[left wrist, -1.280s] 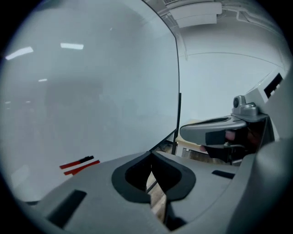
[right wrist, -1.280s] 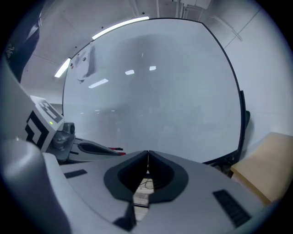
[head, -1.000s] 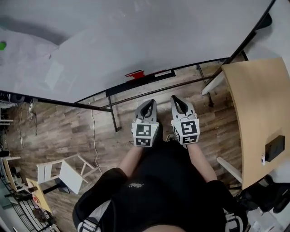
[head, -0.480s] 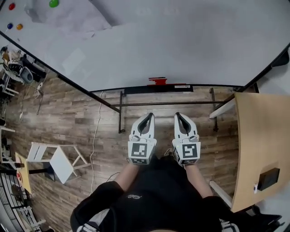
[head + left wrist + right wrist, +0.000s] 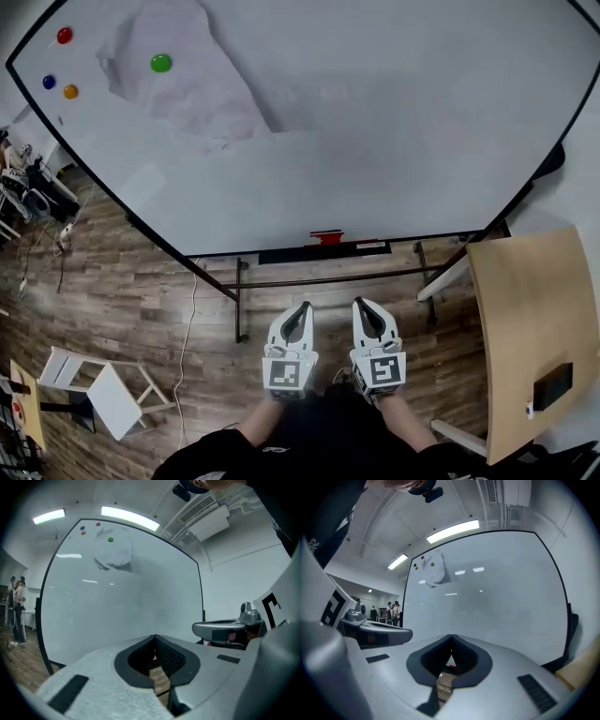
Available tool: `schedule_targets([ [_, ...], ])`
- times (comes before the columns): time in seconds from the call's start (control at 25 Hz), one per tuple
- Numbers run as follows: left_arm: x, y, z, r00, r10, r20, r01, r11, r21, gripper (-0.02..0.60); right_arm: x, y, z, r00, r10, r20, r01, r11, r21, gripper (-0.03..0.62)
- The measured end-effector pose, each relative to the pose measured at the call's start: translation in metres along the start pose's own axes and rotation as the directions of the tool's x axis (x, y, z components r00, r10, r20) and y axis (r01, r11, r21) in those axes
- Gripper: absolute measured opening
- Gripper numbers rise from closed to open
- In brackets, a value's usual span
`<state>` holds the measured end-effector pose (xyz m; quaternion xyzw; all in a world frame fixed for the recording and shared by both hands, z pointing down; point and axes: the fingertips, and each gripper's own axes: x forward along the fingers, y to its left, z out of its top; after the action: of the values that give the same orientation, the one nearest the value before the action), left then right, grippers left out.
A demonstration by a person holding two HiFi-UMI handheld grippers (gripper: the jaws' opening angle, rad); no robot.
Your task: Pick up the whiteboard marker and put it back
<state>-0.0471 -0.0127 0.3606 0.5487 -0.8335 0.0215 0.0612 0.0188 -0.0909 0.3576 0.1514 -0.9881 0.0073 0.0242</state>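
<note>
One red whiteboard marker (image 5: 325, 236), lying flat on the dark tray (image 5: 277, 254) along the bottom edge of the whiteboard (image 5: 394, 122). About in the middle of that tray. Too small to make out any more of it. Not touched by either tool.

Two tools lower down, side by side, well apart from the marker, both pointing toward the board. Jaws of the left tool (image 5: 303, 307) pressed together at the tips, with nothing between them. Jaws of the right tool (image 5: 361, 303) closed tight the same way, also holding nothing.

Four round magnets near the top left corner of the whiteboard: a green magnet (image 5: 160, 63), a red magnet (image 5: 64, 36), a blue magnet (image 5: 49, 82) and an orange magnet (image 5: 70, 91). Green one sitting on a crumpled white sheet (image 5: 197, 98) stuck to the board.

Just under the tray, a thin metal bar (image 5: 328, 279) of the board's stand. Below it all, a brown wooden floor (image 5: 141, 272). A pale cable (image 5: 192, 309) trailing over the floor, left of the stand. A white stool (image 5: 103, 389) further left, near the bottom.

On the right, a light wooden worktop (image 5: 525, 300), with a small black box (image 5: 551, 384) close to its right edge.
</note>
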Motion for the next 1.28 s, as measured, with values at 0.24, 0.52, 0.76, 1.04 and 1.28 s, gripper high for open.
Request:
schedule_targets([
  [0.24,-0.012,0.022,0.007,1.0,-0.014,0.012,0.014,1.0,0.016,0.006,0.009,0.021,0.006,1.0,-0.011,0.011,0.011,1.0,0.002,0.002],
  [0.52,-0.019,0.037,0.017,0.999,-0.017,0.042,0.017,1.0,0.006,0.006,0.015,0.041,0.018,1.0,-0.003,0.029,0.003,1.0,-0.018,0.002],
  [0.76,-0.021,0.039,0.019,0.998,-0.029,0.062,0.028,1.0,0.004,0.006,0.014,0.044,0.022,1.0,-0.002,0.021,0.002,0.999,-0.033,0.002],
  [1.04,-0.022,0.037,0.02,0.998,-0.036,0.056,0.035,0.999,0.003,0.006,0.012,0.043,0.021,1.0,-0.008,0.017,0.009,0.999,-0.035,0.002],
  [1.28,-0.024,0.041,0.021,0.998,-0.025,0.061,0.025,1.0,-0.01,0.006,0.012,0.045,0.021,1.0,-0.006,0.015,0.006,0.999,-0.041,0.002],
])
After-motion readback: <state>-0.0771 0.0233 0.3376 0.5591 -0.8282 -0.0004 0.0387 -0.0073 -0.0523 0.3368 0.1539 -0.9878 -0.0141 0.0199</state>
